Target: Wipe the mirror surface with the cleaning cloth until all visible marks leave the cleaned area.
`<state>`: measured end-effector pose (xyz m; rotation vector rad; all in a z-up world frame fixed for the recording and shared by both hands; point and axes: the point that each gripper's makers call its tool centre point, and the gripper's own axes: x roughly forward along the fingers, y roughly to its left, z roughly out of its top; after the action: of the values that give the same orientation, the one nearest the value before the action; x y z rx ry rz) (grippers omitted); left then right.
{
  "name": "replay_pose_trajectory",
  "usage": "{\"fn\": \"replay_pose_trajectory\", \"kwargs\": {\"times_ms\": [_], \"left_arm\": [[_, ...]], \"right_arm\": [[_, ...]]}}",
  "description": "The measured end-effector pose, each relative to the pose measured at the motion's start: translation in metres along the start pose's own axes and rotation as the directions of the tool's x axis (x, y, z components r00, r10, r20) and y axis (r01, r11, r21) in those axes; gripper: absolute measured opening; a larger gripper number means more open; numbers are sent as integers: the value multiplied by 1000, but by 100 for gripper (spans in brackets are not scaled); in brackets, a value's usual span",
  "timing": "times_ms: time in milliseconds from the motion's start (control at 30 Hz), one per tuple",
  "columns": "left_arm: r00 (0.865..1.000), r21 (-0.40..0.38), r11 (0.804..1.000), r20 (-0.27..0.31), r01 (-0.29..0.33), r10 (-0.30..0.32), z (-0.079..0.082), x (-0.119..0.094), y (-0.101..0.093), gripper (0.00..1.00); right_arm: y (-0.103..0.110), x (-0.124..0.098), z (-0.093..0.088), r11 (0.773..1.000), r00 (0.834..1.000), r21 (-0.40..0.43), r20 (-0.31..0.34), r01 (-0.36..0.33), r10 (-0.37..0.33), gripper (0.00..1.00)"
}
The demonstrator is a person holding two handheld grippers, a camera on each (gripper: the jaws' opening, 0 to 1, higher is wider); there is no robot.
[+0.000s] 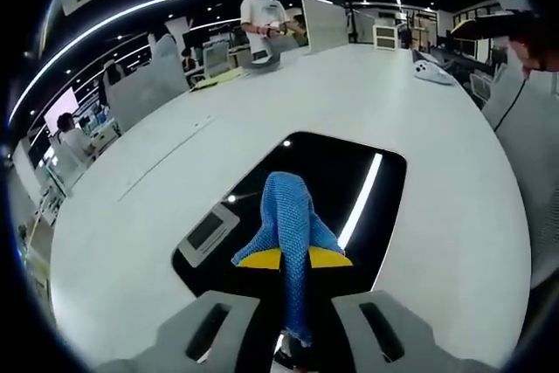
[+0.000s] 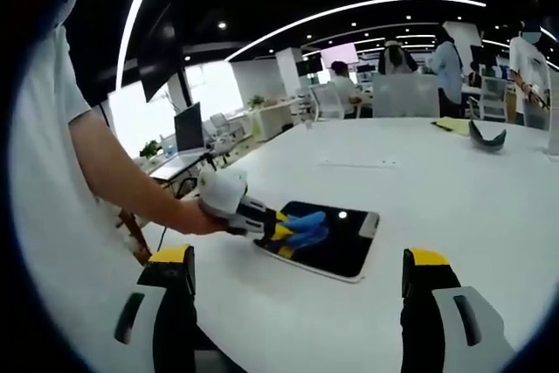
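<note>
Left gripper [image 1: 293, 255] fingers [image 1: 262, 259] pinching blue cleaning cloth [image 1: 288, 224], yellow tips closed on its middle; cloth draping onto mirror [image 1: 384, 207], long axis running along fingers, away from camera. Mirror lying flat on white counter [image 1: 419, 120], reflecting ceiling light strips. In right gripper view, right gripper [image 2: 297, 281] fingers [image 2: 425, 290] spreading wide apart, gripping nothing, hanging above counter near mirror's close edge; person's hand [image 2: 188, 216] holding left gripper over mirror.

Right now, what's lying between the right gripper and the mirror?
Nothing: in the right gripper view, bare white table separates the open right gripper from the mirror.
</note>
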<state>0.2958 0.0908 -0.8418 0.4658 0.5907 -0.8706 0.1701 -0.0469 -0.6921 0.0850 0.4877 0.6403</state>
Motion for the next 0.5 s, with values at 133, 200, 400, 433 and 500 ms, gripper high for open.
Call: {"fn": "replay_pose_trajectory", "kwargs": {"times_ms": [133,200,400,433,500], "left_arm": [[1000,-2,1000,-2,4,-4,3,2,-4,6],[1000,0,1000,-2,8,-8,5,4,-6,6],[1000,4,1000,1,24,-24,8,6,-11,6],[1000,3,1000,2,26,-26,8,7,-12,6],[1000,22,999,2,28,-28,9,7,-13,6]], "right_arm": [[0,1,-2,1000,1000,4,-3,-4,4,98],[1,2,-2,1000,1000,2,-3,-6,6,99],[0,3,-2,1000,1000,11,1,-10,10,98],[-1,3,-3,1000,1000,12,-1,-9,9,98],[-2,2,-5,1000,1000,16,-2,-8,8,98]]}}
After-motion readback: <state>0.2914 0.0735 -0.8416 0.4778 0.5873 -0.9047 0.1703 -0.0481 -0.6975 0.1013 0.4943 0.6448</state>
